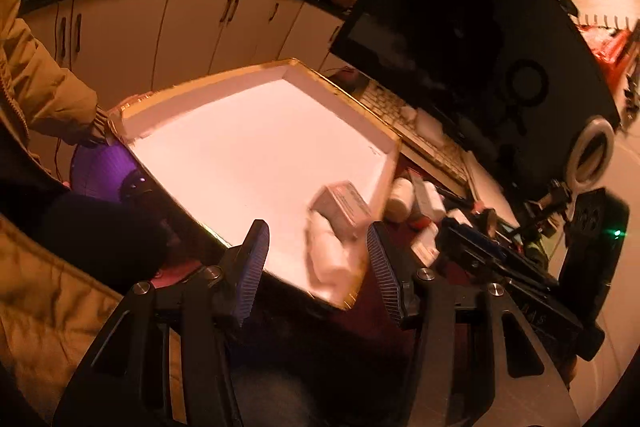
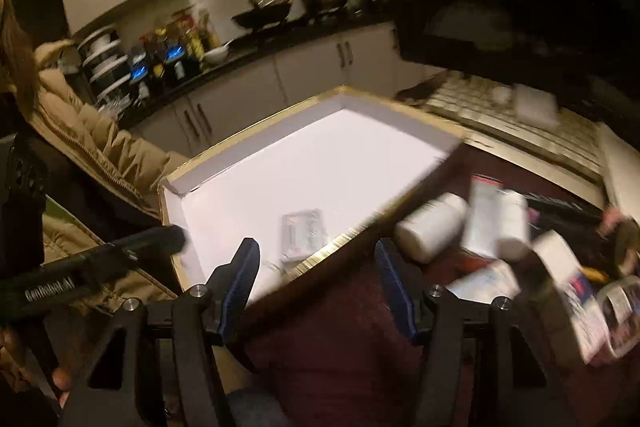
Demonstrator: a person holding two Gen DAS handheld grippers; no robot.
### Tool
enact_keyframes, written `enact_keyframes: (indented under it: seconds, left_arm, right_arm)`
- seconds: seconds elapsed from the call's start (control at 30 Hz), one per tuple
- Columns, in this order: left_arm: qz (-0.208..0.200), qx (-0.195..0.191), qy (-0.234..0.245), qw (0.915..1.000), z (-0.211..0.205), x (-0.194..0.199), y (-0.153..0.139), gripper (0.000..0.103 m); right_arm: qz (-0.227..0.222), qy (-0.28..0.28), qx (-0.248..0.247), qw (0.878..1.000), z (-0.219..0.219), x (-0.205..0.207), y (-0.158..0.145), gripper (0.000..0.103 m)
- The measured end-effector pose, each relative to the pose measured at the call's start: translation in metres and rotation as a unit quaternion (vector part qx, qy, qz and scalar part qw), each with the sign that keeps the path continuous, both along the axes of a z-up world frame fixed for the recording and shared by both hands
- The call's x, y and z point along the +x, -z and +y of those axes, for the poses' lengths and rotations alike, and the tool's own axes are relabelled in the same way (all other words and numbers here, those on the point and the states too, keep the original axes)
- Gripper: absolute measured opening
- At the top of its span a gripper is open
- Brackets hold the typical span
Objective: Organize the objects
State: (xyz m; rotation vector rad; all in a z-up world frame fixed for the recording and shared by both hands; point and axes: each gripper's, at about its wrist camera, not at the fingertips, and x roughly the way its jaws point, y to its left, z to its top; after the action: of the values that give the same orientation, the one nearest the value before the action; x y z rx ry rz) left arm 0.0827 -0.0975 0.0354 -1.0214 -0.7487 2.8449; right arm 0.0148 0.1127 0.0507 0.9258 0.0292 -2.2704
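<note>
A shallow white tray with a gold rim lay ahead of both grippers. The left gripper had its jaws apart and empty; just beyond its tips a small grey box rested on a soft white bundle in the tray's near corner. The right gripper was likewise spread with nothing between its pads. Beyond its right finger, outside the tray, lay a white bottle and cartons. The bottle looked light, stiff and smooth, likely to roll; gripping across its middle seemed safest.
</note>
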Motion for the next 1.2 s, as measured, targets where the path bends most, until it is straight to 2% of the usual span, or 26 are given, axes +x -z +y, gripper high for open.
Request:
enact_keyframes:
  seconds: [0.17,0.3,0.4,0.6,0.83,1.2]
  left_arm:
    - [0.003,-0.004,0.03,0.9995,0.036,0.021,0.005,0.051]
    - [0.011,-0.027,0.048,0.9984,0.059,0.04,-0.004,0.051]
    - [0.023,-0.038,0.051,0.9977,0.066,0.054,-0.012,0.051]
    - [0.028,-0.045,0.042,0.9977,0.07,0.076,-0.015,0.051]
    - [0.029,-0.048,0.045,0.9974,0.071,0.076,-0.018,0.051]
    - [0.004,-0.048,0.043,0.9979,0.075,0.065,-0.011,0.051]
  right_arm:
    - [-0.013,0.06,-0.007,0.998,0.061,0.023,0.01,0.06]
    - [-0.02,0.112,-0.048,0.992,0.11,0.039,0.012,0.06]
    - [-0.036,0.118,-0.083,0.989,0.128,0.049,0.012,0.06]
    - [-0.02,0.122,-0.096,0.988,0.138,0.068,0.006,0.06]
    - [0.002,0.115,-0.08,0.99,0.134,0.083,0.002,0.06]
    - [-0.02,0.125,-0.098,0.987,0.144,0.07,0.011,0.06]
